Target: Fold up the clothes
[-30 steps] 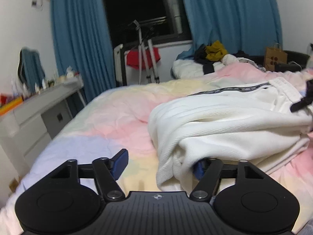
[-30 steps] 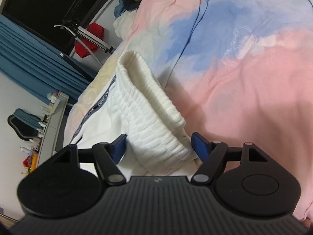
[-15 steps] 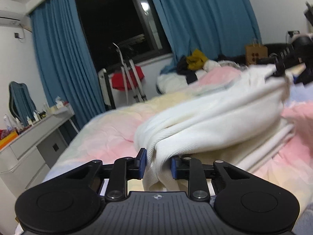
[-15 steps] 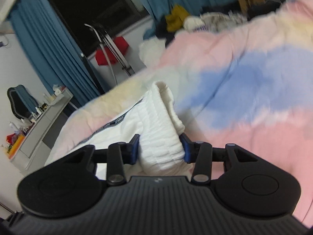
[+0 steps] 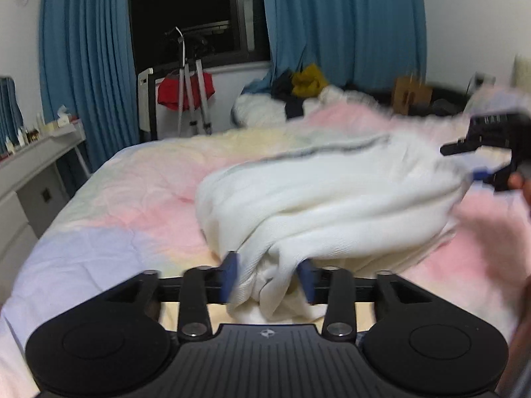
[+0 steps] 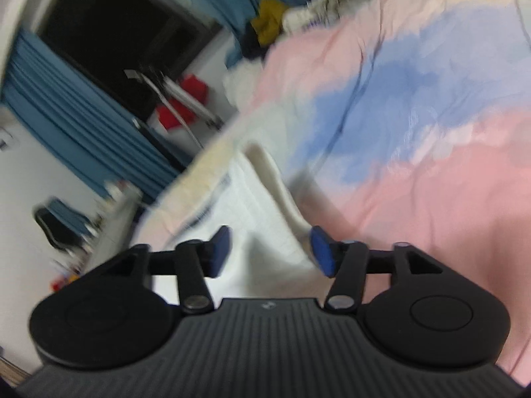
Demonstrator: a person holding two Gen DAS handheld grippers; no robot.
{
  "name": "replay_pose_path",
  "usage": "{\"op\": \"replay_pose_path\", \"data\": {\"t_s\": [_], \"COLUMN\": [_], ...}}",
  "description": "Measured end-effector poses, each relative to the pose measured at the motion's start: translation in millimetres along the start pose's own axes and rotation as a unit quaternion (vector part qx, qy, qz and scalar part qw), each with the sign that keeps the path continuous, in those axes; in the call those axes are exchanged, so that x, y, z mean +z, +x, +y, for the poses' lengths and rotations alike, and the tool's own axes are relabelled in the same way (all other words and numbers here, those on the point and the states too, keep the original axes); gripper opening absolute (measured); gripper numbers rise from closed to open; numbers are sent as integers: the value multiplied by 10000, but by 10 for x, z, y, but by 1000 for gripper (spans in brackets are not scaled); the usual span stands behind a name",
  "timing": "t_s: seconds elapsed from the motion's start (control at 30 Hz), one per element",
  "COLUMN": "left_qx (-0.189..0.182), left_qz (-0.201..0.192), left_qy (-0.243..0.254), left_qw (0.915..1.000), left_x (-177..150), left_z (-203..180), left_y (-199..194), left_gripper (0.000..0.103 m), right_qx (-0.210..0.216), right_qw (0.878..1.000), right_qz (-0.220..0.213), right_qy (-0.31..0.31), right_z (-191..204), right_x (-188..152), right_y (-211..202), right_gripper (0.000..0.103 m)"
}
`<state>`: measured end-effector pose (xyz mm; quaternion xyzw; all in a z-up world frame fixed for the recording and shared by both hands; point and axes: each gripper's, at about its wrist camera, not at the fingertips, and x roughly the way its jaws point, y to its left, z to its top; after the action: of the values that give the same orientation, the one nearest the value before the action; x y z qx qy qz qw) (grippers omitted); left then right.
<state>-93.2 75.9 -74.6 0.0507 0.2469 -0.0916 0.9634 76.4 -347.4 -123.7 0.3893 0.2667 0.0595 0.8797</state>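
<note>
A white knit garment (image 5: 332,192) with a dark striped band lies bunched on the pastel bed cover (image 5: 132,205). My left gripper (image 5: 268,278) is at its near end, jaws parted, with a fold of the fabric still lying between the blue pads. My right gripper (image 5: 488,165) is at the garment's far right end, blurred by motion. In the right wrist view the right gripper (image 6: 270,253) stands open over the garment's ribbed edge (image 6: 252,205), its pads clear of the cloth.
A white desk with drawers (image 5: 26,172) stands left of the bed. Past the bed's far end are a tripod (image 5: 189,93), a red cloth (image 5: 169,91), a clothes pile (image 5: 298,86) and a paper bag (image 5: 411,94). A hand (image 5: 521,182) holds the right gripper.
Both grippers closed on the garment half a second ago and lifted it. Now the garment is lower on the bed, and both sets of fingers have spread apart again.
</note>
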Motion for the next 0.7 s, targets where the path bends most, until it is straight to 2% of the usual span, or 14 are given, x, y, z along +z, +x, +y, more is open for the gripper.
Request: {"op": "replay_pose_path", "data": {"t_s": [0.03,0.1,0.2,0.23,0.33,0.43,0.5,0.57,0.63,0.7], "left_qx": [-98,-367,-768,-835,-851,-672,-528,-722,-816,-899], "left_qz": [-80,-279,-483,-468,-178,445,691,868,936,995], "left_qy": [-126,-462,-1129,-1406,-2175,-2710,-2962,-3264,-3365,-3446], "left_qw": [9998,9979,9894,9854,9722,9592,9512,9385,9335,9291], "left_x": [47,101,164,178,219,223,198,161,140,121], "left_z": [49,137,290,357,571,760,866,953,991,1024], "left_y": [-51,-128,-166,-125,112,476,676,814,879,939], "left_gripper": [70,84,93,96,100,99,99,99,98,98], "right_qx": [66,188,229,95,-223,-350,-435,-520,-552,-255], "right_qw": [9999,9996,9996,9994,9973,9960,9944,9921,9898,9903], "right_qz": [-97,-229,145,262,529,790,964,1137,1288,1292], "right_qy": [13,29,-64,-198,-460,-229,-75,79,244,446], "right_z": [7,21,55,85,131,42,-17,-76,-131,-146], "right_x": [12,31,16,-10,-83,-136,-170,-205,-232,-214], "right_y": [-50,-127,-18,33,161,321,428,534,637,700], "right_gripper": [82,87,87,87,87,87,86,86,87,88]}}
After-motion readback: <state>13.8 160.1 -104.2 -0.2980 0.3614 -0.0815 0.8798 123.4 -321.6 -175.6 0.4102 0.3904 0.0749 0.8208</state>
